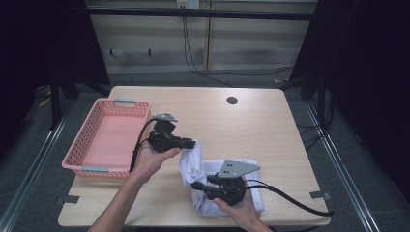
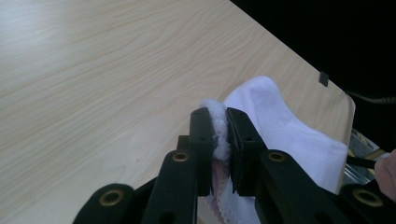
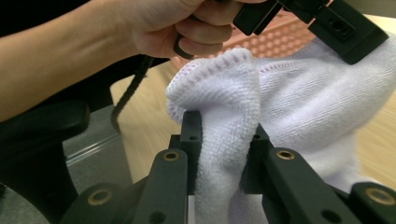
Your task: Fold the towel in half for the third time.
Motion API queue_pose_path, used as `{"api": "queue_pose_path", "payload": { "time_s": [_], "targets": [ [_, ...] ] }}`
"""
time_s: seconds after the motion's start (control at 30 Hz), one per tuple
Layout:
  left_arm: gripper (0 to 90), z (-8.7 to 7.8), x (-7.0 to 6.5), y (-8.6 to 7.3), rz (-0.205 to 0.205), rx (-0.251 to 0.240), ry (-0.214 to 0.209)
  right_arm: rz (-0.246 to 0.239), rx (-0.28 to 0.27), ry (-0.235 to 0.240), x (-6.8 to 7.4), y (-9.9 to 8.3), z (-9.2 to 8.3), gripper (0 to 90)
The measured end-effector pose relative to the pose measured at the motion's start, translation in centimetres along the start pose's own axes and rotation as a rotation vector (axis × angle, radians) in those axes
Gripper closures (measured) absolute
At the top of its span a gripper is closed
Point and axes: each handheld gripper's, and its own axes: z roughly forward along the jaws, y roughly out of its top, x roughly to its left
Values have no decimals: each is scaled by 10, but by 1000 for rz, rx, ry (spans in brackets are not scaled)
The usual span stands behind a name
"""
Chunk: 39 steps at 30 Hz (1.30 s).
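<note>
Both grippers clamp the white towel [image 1: 203,166], just right of the pink basket [image 1: 104,137]: left gripper [image 1: 192,144] pinches an edge w/ towel hanging, right gripper [image 1: 196,186] grips a fold. Step: lifting/spreading. Next, prob: pull corners apart, keep tension even.

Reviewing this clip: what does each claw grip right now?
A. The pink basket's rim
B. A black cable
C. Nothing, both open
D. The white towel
D: the left claw and the right claw each pinch a fold of the white towel.
</note>
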Motion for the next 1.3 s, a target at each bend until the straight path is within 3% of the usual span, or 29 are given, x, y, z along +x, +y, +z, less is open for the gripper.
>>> {"api": "queue_pose_path", "payload": {
  "time_s": [0.17, 0.23, 0.5, 0.7, 0.9, 0.97, 1.07, 1.3],
  "targets": [
    [811, 27, -17, 14, 14, 6, -36, 38, -14, -25, -10, -11, -27, 744],
    [811, 39, -22, 18, 26, 32, -47, 49, -10, -47, -12, -18, -38, 740],
    [810, 72, -38, 24, 29, 48, -103, 92, 3, -105, -22, -42, -75, 681],
    [809, 106, -46, 23, 19, 89, -127, 131, 73, -169, -27, -70, -97, 649],
    [800, 131, -47, 22, -6, 116, -136, 152, 101, -210, -35, -80, -116, 588],
    [789, 135, -45, 19, 0, 115, -144, 157, 116, -213, -36, -84, -121, 520],
    [723, 135, -41, 16, -22, 70, -175, 163, 104, -220, -35, -85, -128, 402],
    [549, 119, -39, 17, -10, 16, -174, 173, 52, -232, -38, -77, -138, 272]
  ]
}}
